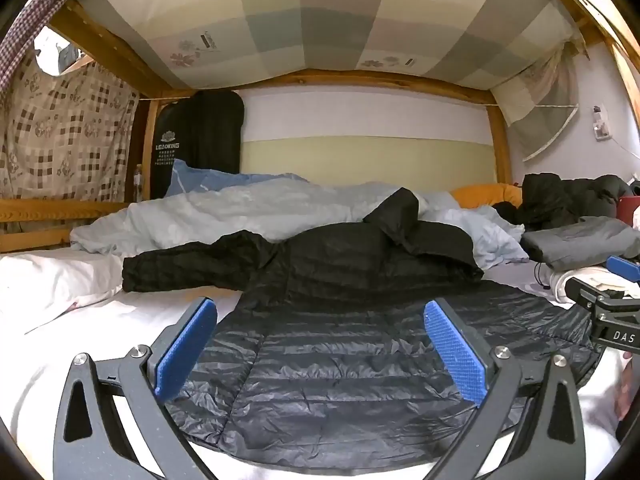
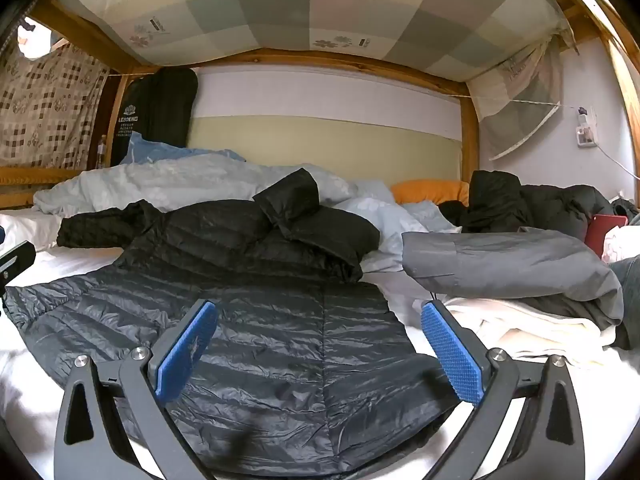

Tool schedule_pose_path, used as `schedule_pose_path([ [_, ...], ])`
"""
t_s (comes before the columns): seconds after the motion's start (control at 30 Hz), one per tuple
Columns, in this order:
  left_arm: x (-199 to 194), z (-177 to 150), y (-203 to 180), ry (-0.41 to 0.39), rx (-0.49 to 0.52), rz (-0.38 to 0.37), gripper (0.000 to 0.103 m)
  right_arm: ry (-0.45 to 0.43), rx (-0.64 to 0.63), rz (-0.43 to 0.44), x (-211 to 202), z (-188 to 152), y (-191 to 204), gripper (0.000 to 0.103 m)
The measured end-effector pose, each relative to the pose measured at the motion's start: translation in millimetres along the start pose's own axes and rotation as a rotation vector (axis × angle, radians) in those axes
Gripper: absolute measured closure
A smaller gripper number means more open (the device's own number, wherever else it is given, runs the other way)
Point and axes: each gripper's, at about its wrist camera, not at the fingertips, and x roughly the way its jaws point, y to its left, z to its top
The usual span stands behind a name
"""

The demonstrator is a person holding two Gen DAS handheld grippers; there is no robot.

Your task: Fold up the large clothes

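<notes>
Both grippers hovering level over the black puffer jacket (image 1: 340, 320).
The left gripper (image 1: 320, 344) and right gripper (image 2: 318, 344) are holding their fingers wide, empty; the jacket is lying flat on the bed (image 1: 80, 320) between and ahead of the fingers.

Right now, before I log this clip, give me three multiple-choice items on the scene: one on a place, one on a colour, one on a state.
1. Where does the black jacket lie?
A. spread on the bed
B. hung from the frame
C. on the floor

2. What colour is the pillow by the far wall?
A. green
B. orange
C. red

3. How do the left tongs and right tongs stand?
A. both shut on the jacket
B. one open, one shut
C. both open, gripping nothing

Key: 1 A, the jacket lies flat on the white sheet with a sleeve out to the side; 2 B, the pillow shows orange behind the blue duvet; 3 C, the blue pads stand wide apart in both views with nothing pinched.
</notes>
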Motion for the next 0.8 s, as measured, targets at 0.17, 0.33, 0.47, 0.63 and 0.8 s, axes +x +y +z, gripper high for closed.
schedule_pose_path([
  [0.17, 0, -1, -7, 0.002, 0.031, 0.013, 0.0, 0.001, -0.001, 0.0, 0, 0, 0, 0.0],
  [0.33, 6, -1, -6, 0.037, 0.024, 0.015, 0.0, 0.002, -0.002, 0.0, 0, -1, 0, 0.0],
  [0.47, 7, 0, -4, -0.007, 0.005, 0.013, 0.0, 0.002, -0.002, 0.0, 0, -1, 0, 0.0],
  [0.63, 9, 2, -10, -0.009, 0.05, 0.031, 0.0, 0.004, -0.003, 0.0, 0, -1, 0, 0.0],
  [0.8, 9, -2, -18, 0.041, 0.126, 0.068, 0.0, 0.002, -0.002, -0.001, 1, -1, 1, 0.0],
])
